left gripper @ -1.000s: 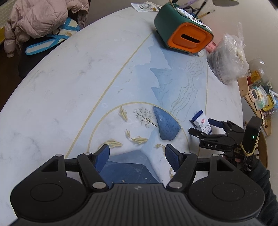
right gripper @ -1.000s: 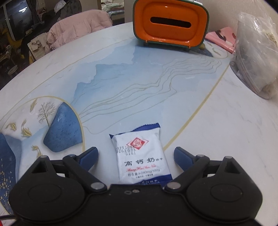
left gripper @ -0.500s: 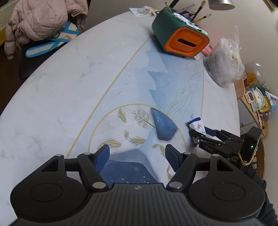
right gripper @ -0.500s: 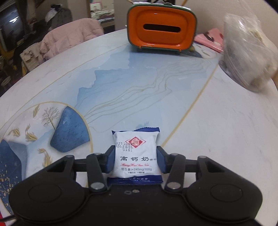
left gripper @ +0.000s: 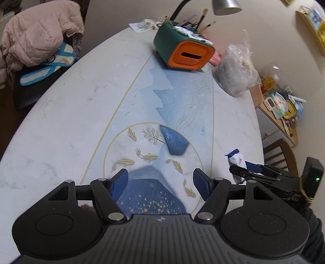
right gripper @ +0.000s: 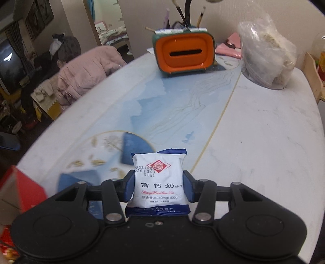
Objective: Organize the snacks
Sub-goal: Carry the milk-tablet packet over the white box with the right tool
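Presently, 1 snack packet (right gripper: 159, 182), white with blue ends and a red diamond mark, sits clamped between the blue pads (right gripper: 129, 187) of the right gripper (right gripper: 158, 187), low in the middle of the right wrist view and lifted clear of the table (right gripper: 264, 146). Seen from the left wrist view, the same packet (left gripper: 235, 159) pokes out of the right gripper (left gripper: 246, 169) at the lower right of the frame, above the table's (left gripper: 71, 113) right edge. Left gripper (left gripper: 160, 180): jaws spread wide, nothing between them, painted tabletop showing through the gap at lower centre. Other items, right wrist view: 1 orange-fronted green box (right gripper: 183, 53) with a slot, upper centre, brushes standing in its top; 1 clear plastic bag (right gripper: 266, 52), upper right, just beside the box; 1 pink item (right gripper: 228, 47) between box and bag, type unclear; 1 pink jacket (right gripper: 87, 71) off the table at left; 1 red box (right gripper: 22, 193) at the lower left edge, partly cut off. Left wrist view adds 1 lamp shade (left gripper: 225, 7) at top centre and 1 cluttered shelf (left gripper: 280, 105) at right.
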A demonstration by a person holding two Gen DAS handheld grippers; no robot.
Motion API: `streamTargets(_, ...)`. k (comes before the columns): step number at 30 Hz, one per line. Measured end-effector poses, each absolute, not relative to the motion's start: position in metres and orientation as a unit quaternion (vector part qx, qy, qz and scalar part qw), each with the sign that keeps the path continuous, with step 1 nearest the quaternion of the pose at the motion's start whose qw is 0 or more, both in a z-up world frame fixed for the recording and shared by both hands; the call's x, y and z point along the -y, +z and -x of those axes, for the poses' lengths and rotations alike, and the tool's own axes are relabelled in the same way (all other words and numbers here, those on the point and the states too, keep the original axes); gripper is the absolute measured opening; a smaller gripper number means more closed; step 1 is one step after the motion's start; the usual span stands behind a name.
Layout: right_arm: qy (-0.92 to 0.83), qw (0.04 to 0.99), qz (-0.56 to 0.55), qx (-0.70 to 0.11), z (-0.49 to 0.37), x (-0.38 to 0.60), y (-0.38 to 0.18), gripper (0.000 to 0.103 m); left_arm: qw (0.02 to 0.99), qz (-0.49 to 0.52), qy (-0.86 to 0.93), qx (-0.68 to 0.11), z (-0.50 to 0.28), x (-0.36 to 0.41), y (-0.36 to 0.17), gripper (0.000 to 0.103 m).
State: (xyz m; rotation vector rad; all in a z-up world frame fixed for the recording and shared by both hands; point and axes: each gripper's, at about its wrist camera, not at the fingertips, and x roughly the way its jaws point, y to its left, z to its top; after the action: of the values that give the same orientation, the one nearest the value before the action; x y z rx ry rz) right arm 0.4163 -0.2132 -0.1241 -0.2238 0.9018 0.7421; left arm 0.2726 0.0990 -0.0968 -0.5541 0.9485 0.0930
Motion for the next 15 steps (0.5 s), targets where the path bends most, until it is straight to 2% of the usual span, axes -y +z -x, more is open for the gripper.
streamTargets(15, 0.333, 0.840, 0.079, -0.421, -0.306, 0.207, -0.071, 0.047, 0.870, 0.202, -0.002, -0.449, -0.204, -0.101, -0.078, 0.070)
